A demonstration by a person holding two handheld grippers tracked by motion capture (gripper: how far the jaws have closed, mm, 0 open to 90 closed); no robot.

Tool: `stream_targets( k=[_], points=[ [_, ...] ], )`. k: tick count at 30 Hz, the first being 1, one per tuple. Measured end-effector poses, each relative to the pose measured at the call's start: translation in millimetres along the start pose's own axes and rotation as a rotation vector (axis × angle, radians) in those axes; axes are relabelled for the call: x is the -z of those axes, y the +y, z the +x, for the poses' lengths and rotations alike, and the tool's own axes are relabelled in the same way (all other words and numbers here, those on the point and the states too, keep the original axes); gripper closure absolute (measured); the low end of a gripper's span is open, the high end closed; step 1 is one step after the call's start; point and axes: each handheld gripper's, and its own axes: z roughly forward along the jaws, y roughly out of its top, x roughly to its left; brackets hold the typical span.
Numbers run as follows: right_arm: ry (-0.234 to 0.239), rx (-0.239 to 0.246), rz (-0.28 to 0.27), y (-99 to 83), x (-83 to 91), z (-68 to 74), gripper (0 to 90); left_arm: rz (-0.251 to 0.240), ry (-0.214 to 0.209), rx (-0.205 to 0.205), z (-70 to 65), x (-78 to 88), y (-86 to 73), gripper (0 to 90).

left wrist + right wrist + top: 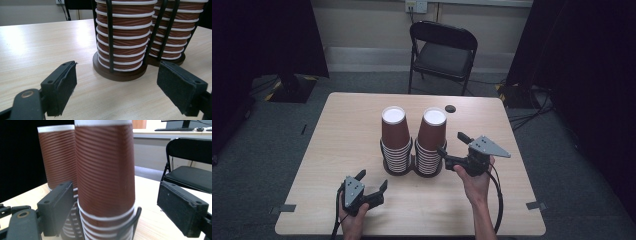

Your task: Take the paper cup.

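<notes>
High view: two stacks of brown ribbed paper cups with white rims, left stack [394, 140] and right stack [431, 140], stand side by side in a dark wire double holder [412, 170] mid light wooden table [337, 145]. Right gripper [451, 148] just right of the holder, jaws wide apart, holding nothing. Left gripper [372, 181] near the holder's front-left, jaws spread, empty.

Left gripper view: holder base [117, 73] ahead between the open pads, apart from them.

Right gripper view: right stack's top cup [105, 170] sits between the wide-open jaws, untouched. Black folding chair [190, 167] beyond the holder.
</notes>
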Motion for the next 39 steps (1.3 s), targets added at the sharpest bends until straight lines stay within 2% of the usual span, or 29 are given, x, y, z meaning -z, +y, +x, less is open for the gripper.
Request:
stream_targets(
  k=[15,26,29,32,39],
  points=[
    [0.051,0.014,-0.009,27.6,-19.2,-0.1,13.3,0.009,0.014,-0.005,-0.5,-0.3,0.3,16.1],
    [0.083,0.019,-0.001,30.8,-42.6,-0.3,13.2,0.012,0.012,-0.006,-0.4,-0.2,0.3,16.2],
    [0.087,0.014,0.030,28.8,-52.8,1.5,11.5,0.013,0.020,-0.013,-1.0,-0.1,0.4,16.2],
    [0.084,0.007,0.036,27.2,-56.2,1.3,11.3,0.013,0.017,-0.015,-1.2,-0.1,0.3,16.2],
    [0.079,0.011,0.088,22.4,-69.3,0.4,12.4,0.008,0.019,-0.008,-0.9,0.1,0.1,16.2]
  ],
)
